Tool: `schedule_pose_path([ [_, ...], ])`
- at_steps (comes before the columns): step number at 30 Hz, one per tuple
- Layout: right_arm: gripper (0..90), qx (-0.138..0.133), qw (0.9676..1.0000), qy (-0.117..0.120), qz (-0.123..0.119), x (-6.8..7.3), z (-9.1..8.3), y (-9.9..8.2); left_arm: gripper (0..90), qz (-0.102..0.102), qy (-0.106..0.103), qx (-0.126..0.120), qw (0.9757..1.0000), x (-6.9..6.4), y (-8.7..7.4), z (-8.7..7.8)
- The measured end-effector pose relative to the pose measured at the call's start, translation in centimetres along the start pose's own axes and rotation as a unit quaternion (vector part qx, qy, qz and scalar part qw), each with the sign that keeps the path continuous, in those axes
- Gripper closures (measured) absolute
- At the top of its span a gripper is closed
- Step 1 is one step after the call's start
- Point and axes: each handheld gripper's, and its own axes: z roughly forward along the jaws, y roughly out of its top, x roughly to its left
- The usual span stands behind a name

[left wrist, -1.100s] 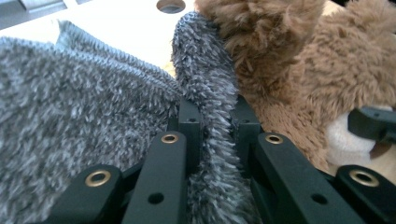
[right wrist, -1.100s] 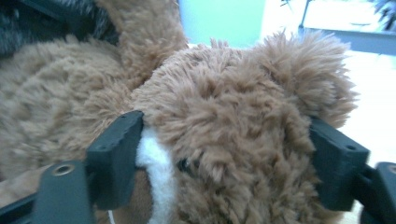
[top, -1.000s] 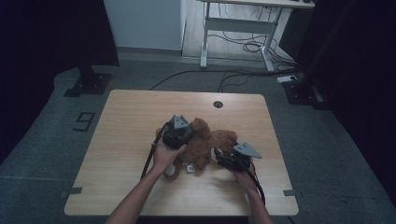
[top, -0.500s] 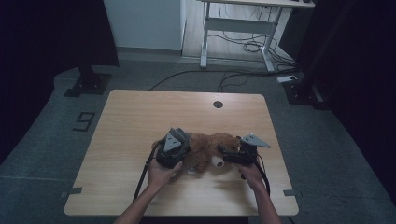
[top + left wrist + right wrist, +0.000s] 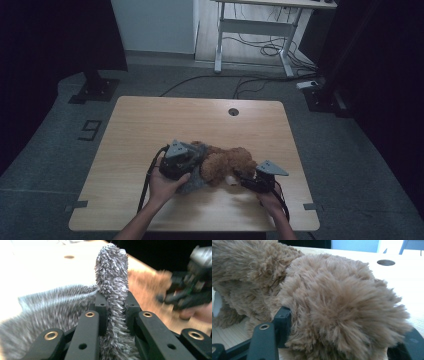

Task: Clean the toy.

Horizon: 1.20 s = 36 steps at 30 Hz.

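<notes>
Tabletop point(image 5: 150, 125): light wood, cable hole point(image 5: 233, 111) at far centre. Brown plush bear point(image 5: 227, 162) lies near-centre right on it, with grey fuzzy cloth point(image 5: 192, 182) tucked against its left side. Left claw point(image 5: 192, 161) sits at bear's left, clamped on a fold of the grey cloth; in left gripper view the fold point(image 5: 111, 277) stands upright, pinched between the jaws. Right claw point(image 5: 239, 177) at bear's near right; jaws have just been closing, a furry brown limb point(image 5: 342, 315) between them, fur pressed against the left jaw
</notes>
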Motion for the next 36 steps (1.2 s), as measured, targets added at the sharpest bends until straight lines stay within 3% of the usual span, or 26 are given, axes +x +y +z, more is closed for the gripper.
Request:
schedule_pose_path([
  [5, 36.7, -0.007, 0.9999, 0.0, -0.007, 0.0, -0.1, -0.2, 77.6, 0.024, -0.029, -0.011, 0.9992, -1.8, 4.0, 0.6],
  [8, 36.7, -0.011, 0.9999, 0.0, -0.009, 0.1, -0.1, -0.4, 77.4, 0.045, -0.055, 0.013, 0.9974, -4.3, 5.1, 3.2],
  [12, 36.8, -0.015, 0.9998, -0.002, -0.012, 0.2, -0.2, -0.5, 77.0, 0.065, -0.074, 0.073, 0.9925, -6.9, 4.7, 7.9],
  [14, 37.2, -0.016, 0.9997, -0.002, -0.016, 0.2, -0.3, -0.6, 77.0, 0.054, -0.074, 0.106, 0.9901, -7.3, 3.8, 10.4],
  [16, 38.0, -0.017, 0.9997, -0.002, -0.02, 0.3, -0.4, -0.7, 77.2, 0.054, -0.062, 0.145, 0.986, -7.4, 2.6, 12.6],
  [17, 38.7, -0.015, 0.9996, -0.002, -0.022, 0.3, -0.4, -0.7, 77.5, 0.055, -0.062, 0.143, 0.9863, -7.3, 1.9, 13.1],
  [19, 39.3, -0.008, 0.9995, -0.003, -0.031, 0.1, -0.4, -0.8, 78.0, 0.049, -0.064, 0.129, 0.9883, -7.1, 1.4, 12.9],
  [21, 39.7, -0.011, 0.9995, 0.002, -0.029, 0.0, -0.5, -0.9, 78.0, 0.043, -0.062, 0.129, 0.9888, -6.7, 1.4, 12.3],
  [23, 40.1, -0.011, 0.9996, 0.002, -0.026, 0.0, -0.4, -0.8, 78.0, 0.039, -0.045, 0.127, 0.9902, -5.7, 1.3, 11.5],
  [24, 40.4, -0.012, 0.9996, 0.002, -0.024, 0.0, -0.4, -0.8, 78.0, 0.033, -0.04, 0.123, 0.991, -5.1, 1.2, 10.9],
  [28, 40.7, -0.013, 0.9994, 0.008, -0.032, -0.1, -0.5, -0.9, 78.2, -0.009, -0.052, 0.103, 0.9933, -2.6, 0.5, 8.6],
  [31, 40.7, -0.013, 0.9994, 0.007, -0.031, -0.1, -0.5, -0.9, 78.3, -0.005, -0.026, 0.09, 0.9956, -1.3, 0.4, 6.4],
  [32, 40.7, -0.013, 0.9995, 0.007, -0.029, -0.1, -0.5, -0.9, 78.3, -0.009, -0.014, 0.088, 0.9959, -0.6, 0.2, 5.6],
  [36, 40.7, -0.015, 0.9995, 0.006, -0.025, -0.1, -0.5, -1.0, 78.3, -0.04, -0.019, 0.086, 0.9953, 1.8, -1.2, 3.7],
])
